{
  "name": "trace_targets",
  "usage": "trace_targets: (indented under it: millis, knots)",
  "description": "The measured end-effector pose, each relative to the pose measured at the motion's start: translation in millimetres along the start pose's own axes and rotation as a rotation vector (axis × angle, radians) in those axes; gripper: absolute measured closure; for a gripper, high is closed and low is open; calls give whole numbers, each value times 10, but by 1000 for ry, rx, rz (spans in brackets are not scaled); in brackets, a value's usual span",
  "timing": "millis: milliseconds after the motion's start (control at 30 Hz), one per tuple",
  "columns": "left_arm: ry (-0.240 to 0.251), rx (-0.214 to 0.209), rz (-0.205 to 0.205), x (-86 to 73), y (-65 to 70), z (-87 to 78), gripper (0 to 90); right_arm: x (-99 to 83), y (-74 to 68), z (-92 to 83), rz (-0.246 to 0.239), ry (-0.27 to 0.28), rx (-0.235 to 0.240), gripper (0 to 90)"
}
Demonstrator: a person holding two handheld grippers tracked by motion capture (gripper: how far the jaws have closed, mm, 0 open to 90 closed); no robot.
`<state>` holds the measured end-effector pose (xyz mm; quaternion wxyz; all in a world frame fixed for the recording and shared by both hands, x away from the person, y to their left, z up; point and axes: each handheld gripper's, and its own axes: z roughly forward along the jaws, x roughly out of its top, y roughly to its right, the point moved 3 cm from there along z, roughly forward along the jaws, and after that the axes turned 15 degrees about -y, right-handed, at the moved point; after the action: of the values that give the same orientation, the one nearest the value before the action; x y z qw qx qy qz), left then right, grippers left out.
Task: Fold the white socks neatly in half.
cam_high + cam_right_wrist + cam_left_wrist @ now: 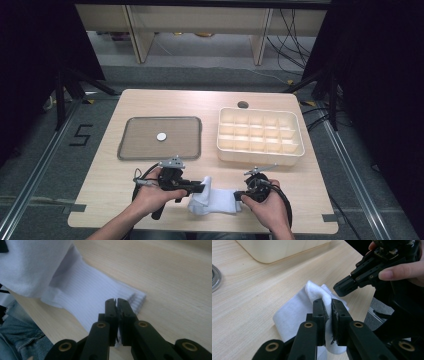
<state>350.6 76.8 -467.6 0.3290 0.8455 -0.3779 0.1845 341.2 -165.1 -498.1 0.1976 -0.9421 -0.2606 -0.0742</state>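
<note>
White sock lay stretched between both grippers, left gripper jaws pinched tight on its folded end, right gripper jaws clamped on ribbed cuff, wooden table underneath.

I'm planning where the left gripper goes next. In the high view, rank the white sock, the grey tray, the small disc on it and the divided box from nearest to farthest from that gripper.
From the left gripper:
1. White sock: clamped in its jaws, at the near edge.
2. Grey tray: just beyond it, on the left.
3. Small disc: in the tray's middle.
4. Divided box: to the right, far side; too close to the disc to call firmly.
</note>
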Motion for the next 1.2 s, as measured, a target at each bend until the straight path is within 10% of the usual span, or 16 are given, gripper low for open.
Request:
trace_targets:
  millis: [1200]
  knots:
    - [-57, 22, 29, 15, 51, 247, 817, -21, 97, 136, 41, 2, -2, 856]
